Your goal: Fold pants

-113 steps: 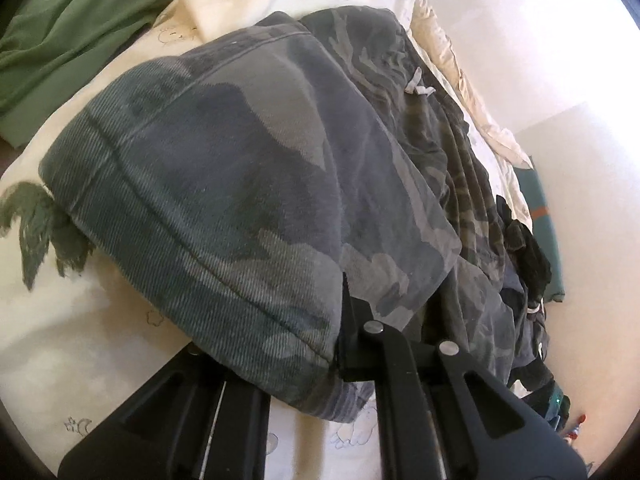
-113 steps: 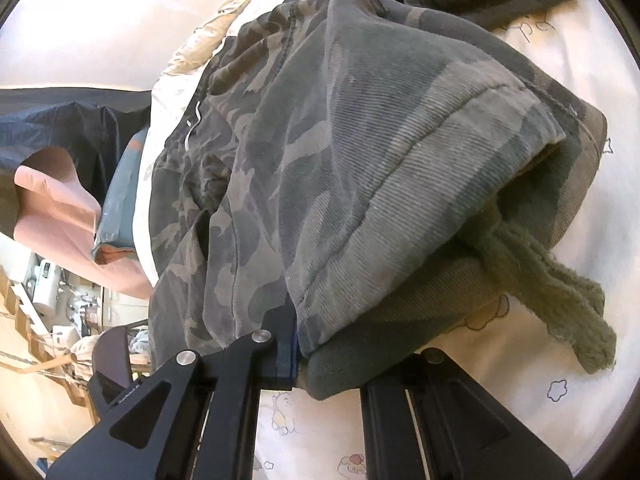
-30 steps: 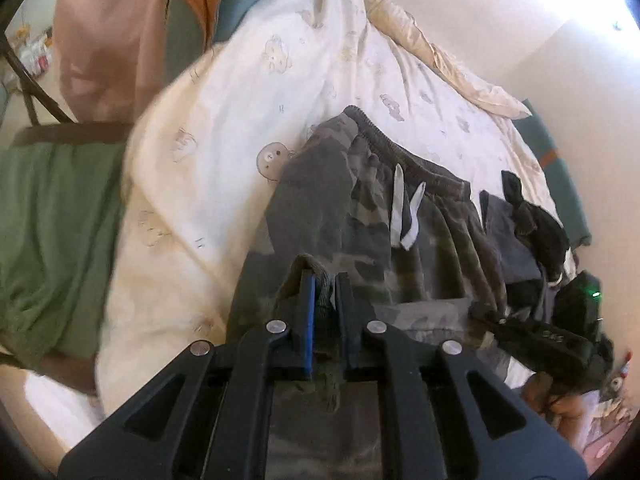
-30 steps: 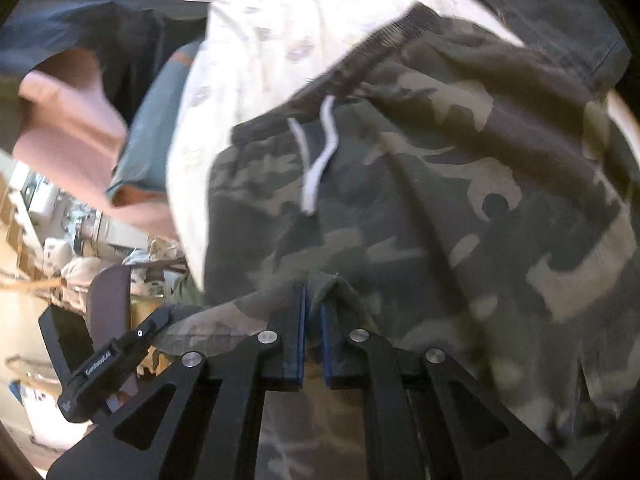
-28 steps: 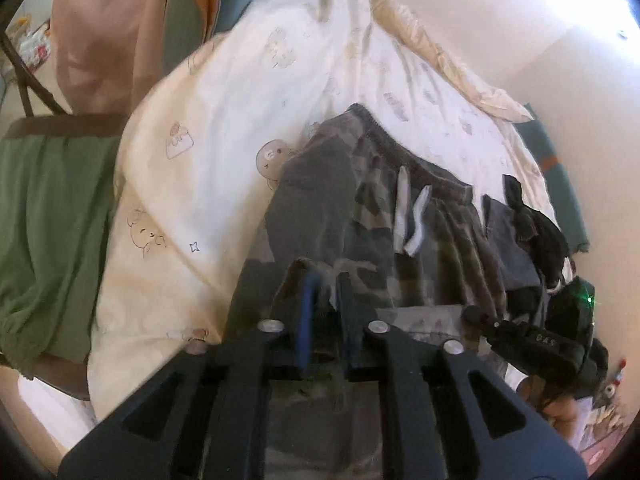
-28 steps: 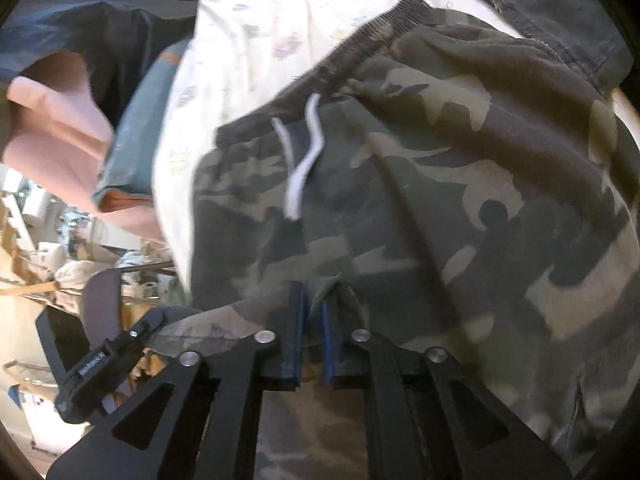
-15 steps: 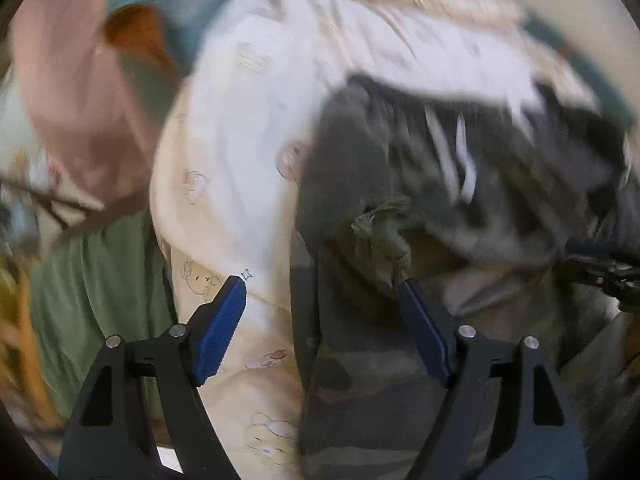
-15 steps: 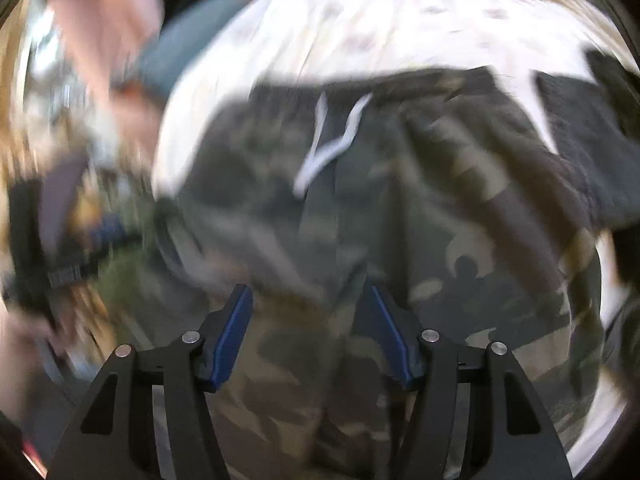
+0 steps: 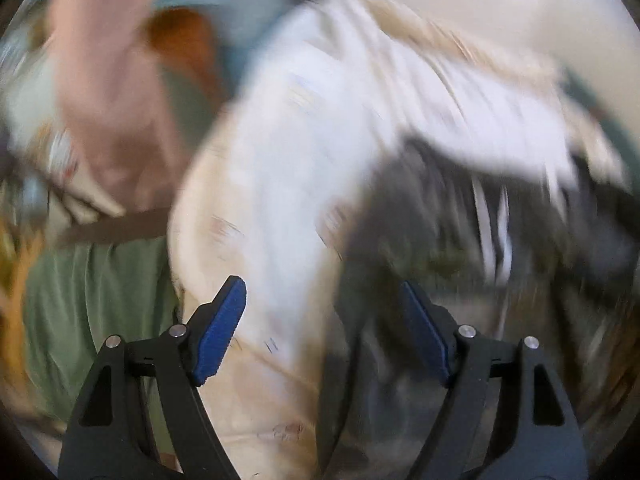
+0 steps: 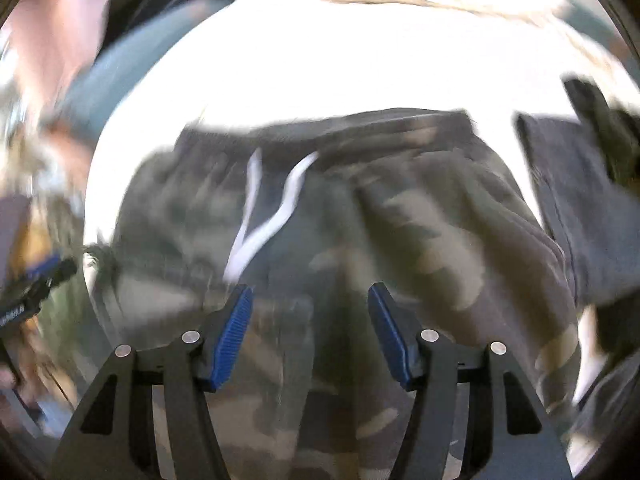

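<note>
Camouflage pants [image 10: 400,220] with a dark waistband and a white drawstring [image 10: 272,208] lie spread on a white printed bedsheet [image 10: 340,52]. My right gripper [image 10: 310,316] hangs open just above the pants, below the drawstring, with nothing pinched between its blue pads. In the blurred left wrist view the pants [image 9: 460,248] fill the right half. My left gripper [image 9: 324,320] is open over the pants' left edge and the bedsheet [image 9: 300,140], holding nothing.
A green cloth [image 9: 92,300] lies left of the bed, pink fabric [image 9: 104,72] and a blue-grey cushion [image 9: 240,4] beyond it. A dark grey garment [image 10: 580,200] lies right of the pants. The other gripper [image 10: 36,292] shows at the left edge.
Both grippers were shut on folds of the pants a second ago; both have let go and now stand open. Both views have swung and blurred as the hands moved.
</note>
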`<state>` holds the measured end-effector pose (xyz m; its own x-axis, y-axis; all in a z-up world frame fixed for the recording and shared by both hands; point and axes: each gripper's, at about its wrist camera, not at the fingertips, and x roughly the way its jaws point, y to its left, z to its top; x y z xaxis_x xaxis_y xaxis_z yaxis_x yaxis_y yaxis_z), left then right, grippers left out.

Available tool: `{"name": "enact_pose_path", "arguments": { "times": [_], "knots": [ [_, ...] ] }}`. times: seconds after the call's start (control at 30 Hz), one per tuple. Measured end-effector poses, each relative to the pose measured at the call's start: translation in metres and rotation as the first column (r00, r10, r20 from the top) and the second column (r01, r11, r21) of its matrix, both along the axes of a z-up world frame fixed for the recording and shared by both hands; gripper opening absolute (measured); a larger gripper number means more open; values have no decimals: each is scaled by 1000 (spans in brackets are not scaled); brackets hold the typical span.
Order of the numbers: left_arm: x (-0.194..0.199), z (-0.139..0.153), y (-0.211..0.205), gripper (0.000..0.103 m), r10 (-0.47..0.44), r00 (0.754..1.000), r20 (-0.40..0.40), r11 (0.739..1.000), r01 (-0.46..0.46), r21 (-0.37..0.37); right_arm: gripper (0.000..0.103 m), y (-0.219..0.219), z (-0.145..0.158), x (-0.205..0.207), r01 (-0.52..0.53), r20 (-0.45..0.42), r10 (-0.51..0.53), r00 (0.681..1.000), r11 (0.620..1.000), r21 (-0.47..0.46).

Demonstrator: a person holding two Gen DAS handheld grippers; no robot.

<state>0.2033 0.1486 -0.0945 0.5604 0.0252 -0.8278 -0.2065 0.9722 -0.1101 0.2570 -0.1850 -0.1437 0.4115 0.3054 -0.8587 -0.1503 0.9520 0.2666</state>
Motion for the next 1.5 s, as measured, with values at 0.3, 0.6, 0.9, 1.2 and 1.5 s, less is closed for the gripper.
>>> {"name": "enact_pose_path", "arguments": {
  "times": [0.3, 0.6, 0.9, 1.2, 1.5],
  "knots": [
    [4, -6, -33, 76, -299, 947, -117, 952, 304, 22, 62, -3, -15, -19, -169, -43, 172, 984, 984, 54],
    [23, -41, -55, 30, -396, 903, -169, 918, 391, -59, 58, 27, -45, -16, -166, -102, 168, 981, 986, 23],
    [46, -65, -65, 30, -386, 901, -200, 920, 391, -14, 15, 34, -51, -13, -170, -85, 184, 979, 974, 150],
    [26, -23, -41, 5, -342, 936, -81, 937, 332, -110, 3, 24, 0, -31, -202, 57, 194, 979, 954, 221],
    [31, 78, -40, 5, -326, 941, 90, 945, 324, 39, 3, 26, 74, -10, -216, 208, 165, 964, 943, 254]
  ]
}}
